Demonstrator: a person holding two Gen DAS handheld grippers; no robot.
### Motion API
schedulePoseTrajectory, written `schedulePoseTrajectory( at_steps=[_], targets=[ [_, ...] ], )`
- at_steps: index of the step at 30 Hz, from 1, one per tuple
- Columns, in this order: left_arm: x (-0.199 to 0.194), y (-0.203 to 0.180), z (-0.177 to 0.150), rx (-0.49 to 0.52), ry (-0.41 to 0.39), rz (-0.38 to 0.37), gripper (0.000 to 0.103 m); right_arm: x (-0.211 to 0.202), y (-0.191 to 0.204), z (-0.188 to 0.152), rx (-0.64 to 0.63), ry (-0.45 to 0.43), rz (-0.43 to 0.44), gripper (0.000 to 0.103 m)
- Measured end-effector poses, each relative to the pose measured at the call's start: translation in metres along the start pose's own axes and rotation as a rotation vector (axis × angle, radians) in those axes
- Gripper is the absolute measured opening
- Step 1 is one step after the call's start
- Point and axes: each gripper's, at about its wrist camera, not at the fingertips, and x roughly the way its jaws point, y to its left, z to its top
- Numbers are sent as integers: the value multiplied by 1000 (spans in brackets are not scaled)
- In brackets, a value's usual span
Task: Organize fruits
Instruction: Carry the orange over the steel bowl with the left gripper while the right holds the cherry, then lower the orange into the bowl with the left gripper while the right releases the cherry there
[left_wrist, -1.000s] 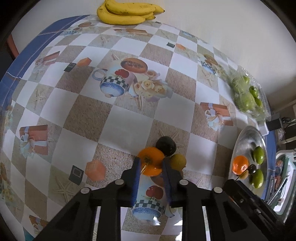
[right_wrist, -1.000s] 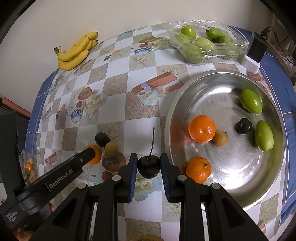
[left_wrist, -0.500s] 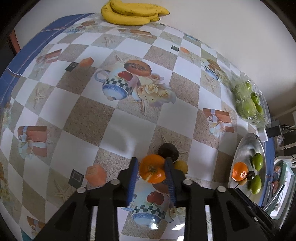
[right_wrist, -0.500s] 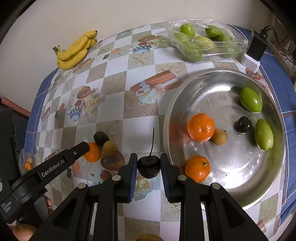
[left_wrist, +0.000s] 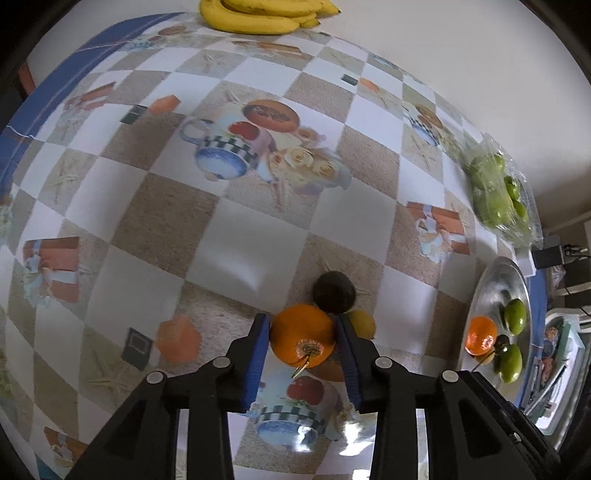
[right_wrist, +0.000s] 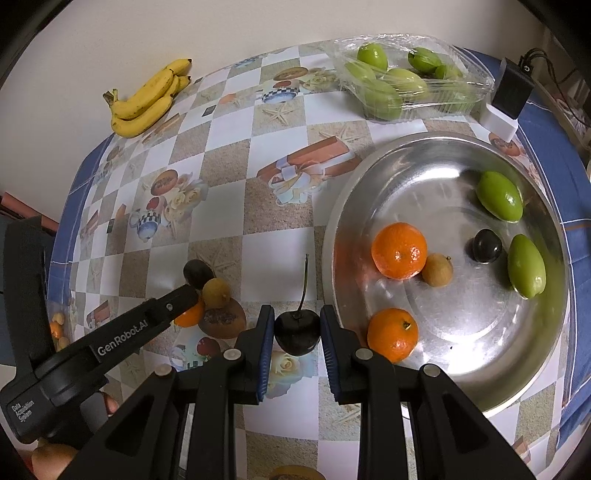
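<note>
My left gripper is shut on an orange mandarin, just above the checked tablecloth. A dark plum and a small yellow-brown fruit lie right beyond it. My right gripper is shut on a dark cherry with a long stem, just left of the steel bowl. The bowl holds two mandarins, a small brown fruit, a dark plum and two green fruits.
A bunch of bananas lies at the far left by the wall. A clear plastic tray of green fruits stands behind the bowl. A black and white charger block sits at the far right.
The left gripper has closed on the mandarin and lifted it slightly. The right gripper has kept hold of the cherry and barely moved.
</note>
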Motion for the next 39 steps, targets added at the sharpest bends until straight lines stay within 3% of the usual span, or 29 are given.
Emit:
schedulePoseTrajectory(
  at_steps=[7,15,22,31,36,39],
  targets=[
    [-31,-3,4,-10,-104,-23,39,-7,-11,3,40,-21,30,26],
    [-49,-36,-3,93,-150,-30,39,-17,-64,9,164,-51,-55,26],
    [-48,-95,-35,287,-123,-67,39,-25,-118,7,286,-46,-106,27],
    [-31,-170,-87,551,-42,-88,39,-28,-148,2,333,-34,-108,27],
    [-20,-187,-103,626,-28,-46,39,-24,-152,0,329,-13,-100,27],
    [-12,-187,-106,630,5,-61,39,-20,-151,-1,332,1,-95,27]
  ],
)
